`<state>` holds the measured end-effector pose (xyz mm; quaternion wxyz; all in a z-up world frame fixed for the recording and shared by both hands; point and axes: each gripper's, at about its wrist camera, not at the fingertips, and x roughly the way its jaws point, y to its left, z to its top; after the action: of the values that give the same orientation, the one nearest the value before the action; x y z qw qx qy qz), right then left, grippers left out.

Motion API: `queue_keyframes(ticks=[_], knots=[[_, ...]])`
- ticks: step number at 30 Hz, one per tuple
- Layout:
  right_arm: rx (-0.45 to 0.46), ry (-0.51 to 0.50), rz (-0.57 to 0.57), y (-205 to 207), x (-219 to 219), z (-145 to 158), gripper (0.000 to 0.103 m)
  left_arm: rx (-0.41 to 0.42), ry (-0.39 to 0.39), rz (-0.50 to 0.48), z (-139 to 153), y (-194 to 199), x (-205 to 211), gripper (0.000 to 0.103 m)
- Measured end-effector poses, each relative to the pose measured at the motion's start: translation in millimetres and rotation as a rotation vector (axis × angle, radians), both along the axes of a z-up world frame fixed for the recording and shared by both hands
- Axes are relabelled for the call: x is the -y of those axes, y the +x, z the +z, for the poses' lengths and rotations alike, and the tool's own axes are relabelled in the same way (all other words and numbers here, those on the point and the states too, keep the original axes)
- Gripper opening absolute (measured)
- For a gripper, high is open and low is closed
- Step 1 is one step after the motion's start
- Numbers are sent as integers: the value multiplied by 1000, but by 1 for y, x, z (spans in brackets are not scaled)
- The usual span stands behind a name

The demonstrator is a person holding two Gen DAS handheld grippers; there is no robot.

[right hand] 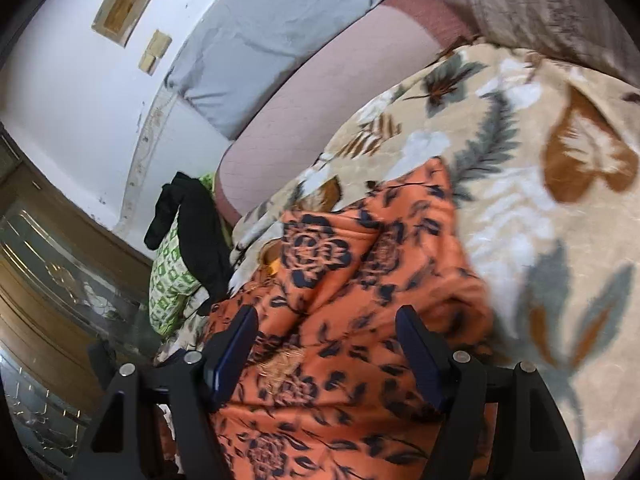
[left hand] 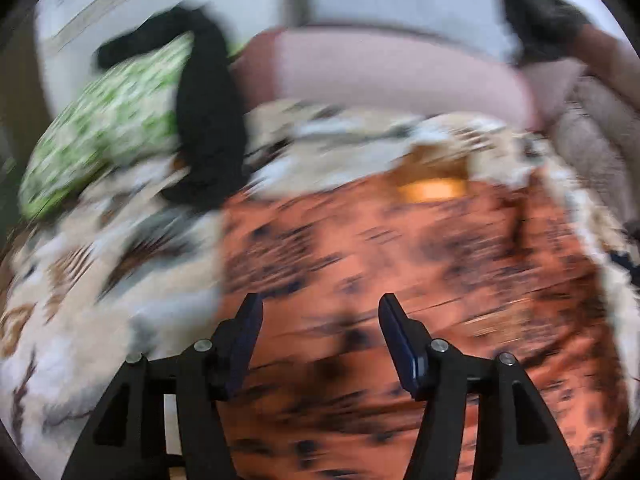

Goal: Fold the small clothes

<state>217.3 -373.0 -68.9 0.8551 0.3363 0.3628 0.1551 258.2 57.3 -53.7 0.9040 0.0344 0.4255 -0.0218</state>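
An orange garment with a dark flower print [left hand: 400,264] lies spread on a cream leaf-patterned blanket [left hand: 80,280]; the left wrist view is blurred by motion. My left gripper [left hand: 320,306] is open and empty just above the garment's near part. In the right wrist view the same garment [right hand: 340,280] lies rumpled on the blanket [right hand: 540,220]. My right gripper [right hand: 326,318] is open over the cloth, with nothing between its fingers.
A black garment [left hand: 208,120] drapes over a green-and-white patterned pillow [left hand: 108,120] at the left. A pink bolster [right hand: 320,92] and a grey pillow [right hand: 272,32] lie at the head against a white wall. A wooden glass-fronted cabinet [right hand: 52,272] stands beside the bed.
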Motion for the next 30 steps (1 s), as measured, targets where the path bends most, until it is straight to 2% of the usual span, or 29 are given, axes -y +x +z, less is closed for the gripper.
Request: queue_keyframes(ticks=[2,4,6,8,10,14,16,17,19,20,21,22,23,24,26,27,28,29,30], knots=[[-99,27,15,31,-11,-3,74,-30,14,77,-15,6,-24,61],[-230,28,12,63,-26,-8,74,-53,-3,108,-28,7,-31,61],[-307,-61,-5,82,-47,-3,74,-61,-6,120,-38,7,-34,61],[-328,-111,12,93,-70,7,74,-70,-9,120,-47,13,-34,61],[-347,-167,-33,103,-89,15,74,-73,-19,129,-55,14,-36,61],[-502,-343,-122,132,-107,-9,74,-81,-72,144,-56,7,-38,61],[-521,-336,-156,131,-99,-17,52,-83,-94,137,-58,8,-41,61],[-530,-324,-160,128,-96,-19,30,-84,-104,136,-57,8,-42,61],[-483,-295,-172,122,-91,-9,24,-88,-131,142,-60,9,-45,61],[-414,-271,-173,120,-91,6,19,-90,-137,146,-60,10,-46,61],[-348,-254,-164,120,-93,21,18,-89,-139,148,-60,10,-46,61],[-266,-247,-151,119,-98,40,18,-88,-139,147,-60,11,-45,61],[-130,-240,-122,115,-105,69,18,-86,-139,146,-60,10,-45,61],[-43,-265,-122,109,-109,88,18,-85,-143,145,-60,11,-46,61],[103,-245,-165,88,-101,105,18,-81,-150,147,-61,11,-47,61],[113,-249,-210,79,-90,98,18,-80,-145,147,-61,11,-46,61],[84,-259,-254,75,-80,83,18,-78,-139,147,-61,11,-45,61],[11,-258,-282,75,-68,58,20,-76,-129,145,-61,11,-44,61],[-159,-236,-288,80,-53,19,21,-71,-120,143,-61,11,-42,61]])
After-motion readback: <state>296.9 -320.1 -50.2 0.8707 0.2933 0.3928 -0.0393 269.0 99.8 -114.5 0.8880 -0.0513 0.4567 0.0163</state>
